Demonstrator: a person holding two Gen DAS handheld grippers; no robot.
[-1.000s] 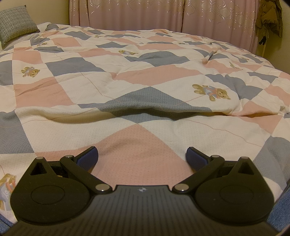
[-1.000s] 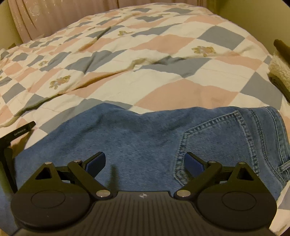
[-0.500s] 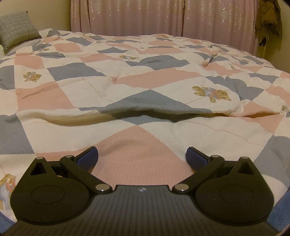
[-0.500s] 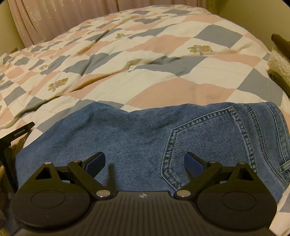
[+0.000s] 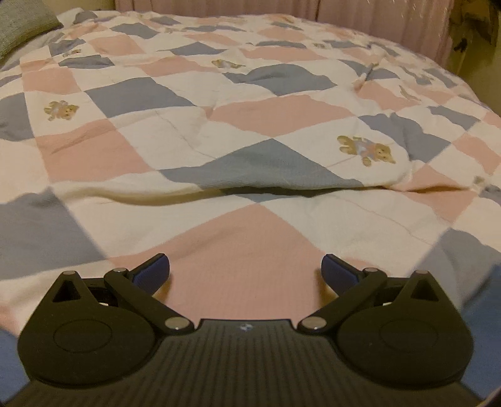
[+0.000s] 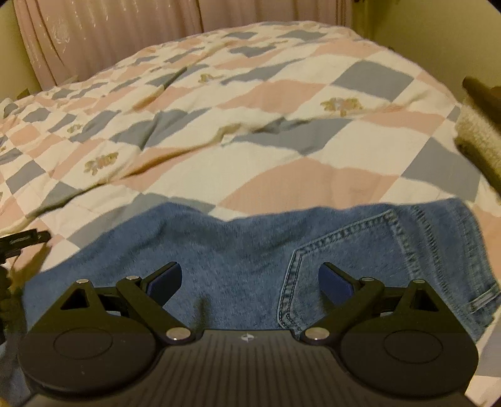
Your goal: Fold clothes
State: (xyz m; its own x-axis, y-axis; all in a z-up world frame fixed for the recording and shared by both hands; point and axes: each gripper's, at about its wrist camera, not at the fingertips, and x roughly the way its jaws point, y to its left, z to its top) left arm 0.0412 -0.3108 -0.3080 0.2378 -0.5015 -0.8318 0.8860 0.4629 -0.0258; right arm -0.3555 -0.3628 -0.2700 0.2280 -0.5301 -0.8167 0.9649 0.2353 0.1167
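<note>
Denim jeans [image 6: 238, 260] lying crosswise along quilt [image 6: 281, 175] near edge, directly under right gripper [image 6: 249, 278], nearer than left gripper [image 5: 245, 269]; both spread wide, empty.

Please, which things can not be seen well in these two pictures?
- Jeans, right wrist view: the near part is hidden behind the right tongs; the legs' full length cannot be told.
- Left wrist view: blue patches at the lower corners are cut off by the edge, perhaps the jeans.
- Fleecy thing, right edge: cut off and blurred.
- Black part, left edge: mostly cut off.
- Pillow: cut off by the corner.
</note>
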